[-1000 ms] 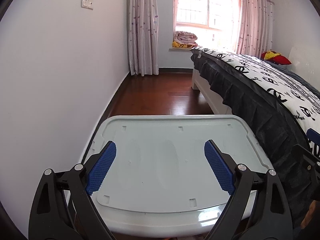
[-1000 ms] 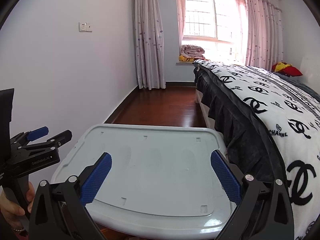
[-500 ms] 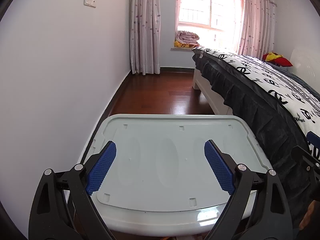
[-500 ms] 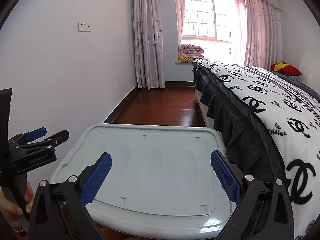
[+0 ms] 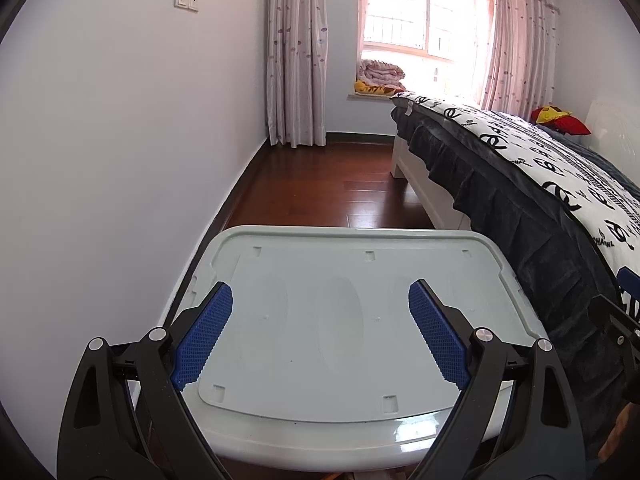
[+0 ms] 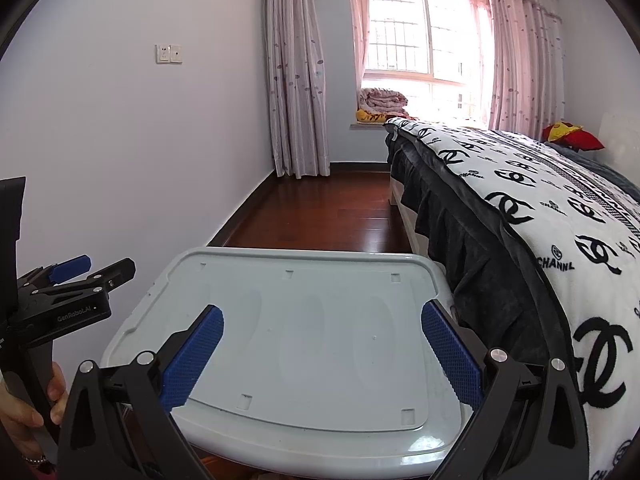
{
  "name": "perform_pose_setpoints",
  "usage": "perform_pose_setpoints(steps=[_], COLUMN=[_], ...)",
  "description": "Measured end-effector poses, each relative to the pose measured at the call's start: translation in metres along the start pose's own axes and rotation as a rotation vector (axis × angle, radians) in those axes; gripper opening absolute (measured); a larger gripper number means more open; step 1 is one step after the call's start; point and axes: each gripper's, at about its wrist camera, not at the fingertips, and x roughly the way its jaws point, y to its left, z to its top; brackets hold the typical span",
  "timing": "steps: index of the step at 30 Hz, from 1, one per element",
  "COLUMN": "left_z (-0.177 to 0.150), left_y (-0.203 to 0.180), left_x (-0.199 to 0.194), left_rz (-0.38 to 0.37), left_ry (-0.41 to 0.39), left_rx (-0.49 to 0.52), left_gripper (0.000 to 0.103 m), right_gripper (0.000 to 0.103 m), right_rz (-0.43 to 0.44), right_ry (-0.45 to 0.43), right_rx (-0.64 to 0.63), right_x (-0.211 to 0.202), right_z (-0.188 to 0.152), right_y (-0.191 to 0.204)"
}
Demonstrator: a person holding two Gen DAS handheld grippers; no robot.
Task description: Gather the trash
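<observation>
No trash shows in either view. My left gripper (image 5: 320,300) is open and empty, held above a pale grey plastic bin lid (image 5: 348,328). My right gripper (image 6: 322,322) is open and empty above the same lid (image 6: 320,336). The left gripper also shows from the side at the left edge of the right wrist view (image 6: 80,270), held by a hand. A part of the right gripper shows at the right edge of the left wrist view (image 5: 624,304).
A bed with a black-and-white logo blanket (image 6: 540,208) and dark skirt runs along the right. A pale wall (image 5: 120,160) is on the left. Red-brown wood floor (image 5: 340,192) lies between them, leading to curtains and a window (image 6: 400,32) with folded blankets on the sill.
Both views have tilted slightly upward, showing more of the wall and window. Both grippers stay open over the lid.
</observation>
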Motion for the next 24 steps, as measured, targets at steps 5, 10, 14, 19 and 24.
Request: perform_pose_setpoints(steps=[5, 10, 14, 19, 24], left_z=[-0.0002, 0.0016, 0.0022, 0.0025, 0.0012], left_y=[0.0010, 0.0009, 0.0022, 0.0036, 0.0041], left_x=[0.0008, -0.0002, -0.0005, 0.0002, 0.0018], left_rz=[-0.001, 0.012, 0.016, 0.012, 0.021], left_ry=[-0.006, -0.018, -0.017, -0.010, 0.002], left_rx=[0.003, 0.010, 0.006, 0.000, 0.006], left_gripper=[0.087, 0.088, 0.087, 0.091, 0.091], right_gripper=[0.098, 0.098, 0.098, 0.098, 0.098], right_rz=[0.001, 0.001, -0.001, -0.005, -0.007], right_ry=[0.000, 0.001, 0.001, 0.003, 0.004], right_rx=[0.000, 0.001, 0.001, 0.003, 0.004], right_x=[-0.0004, 0.0003, -0.0002, 0.0004, 0.0009], right_z=[-0.0001, -0.0002, -0.0006, -0.0011, -0.0011], right_y=[0.0001, -0.0001, 0.0005, 0.0005, 0.0003])
